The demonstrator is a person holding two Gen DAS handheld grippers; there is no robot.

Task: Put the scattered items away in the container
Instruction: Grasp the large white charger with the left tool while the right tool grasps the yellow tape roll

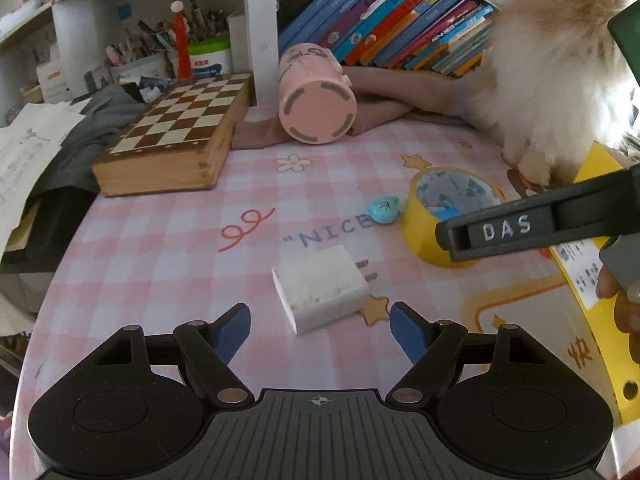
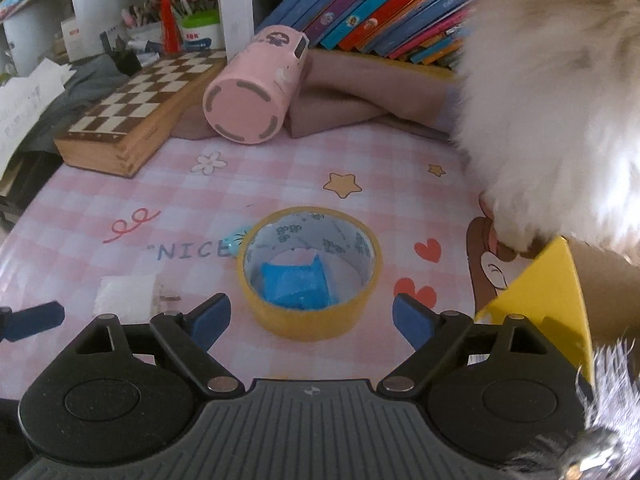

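Note:
A white charger plug (image 1: 320, 292) lies on the pink checked table mat (image 1: 160, 264), just ahead of my open left gripper (image 1: 318, 316), between its blue pads without touching them. A yellow tape roll (image 2: 310, 272) lies flat with a blue piece (image 2: 298, 284) inside its ring; my right gripper (image 2: 312, 304) stands open around the roll's near side, pads apart from it. A small light-blue toy (image 1: 384, 210) sits against the roll's left. A yellow cardboard box (image 2: 556, 280) stands at the right. One finger (image 1: 520, 228) of the right gripper crosses the left wrist view.
A fluffy pale cat (image 2: 560, 100) sits at the right, by the box. A pink cup (image 1: 316, 96) lies on its side at the back on a folded beige cloth (image 2: 360, 92). A wooden chessboard box (image 1: 172, 140) lies back left, with papers (image 1: 24, 160) beside it. Books (image 1: 400, 20) line the shelf.

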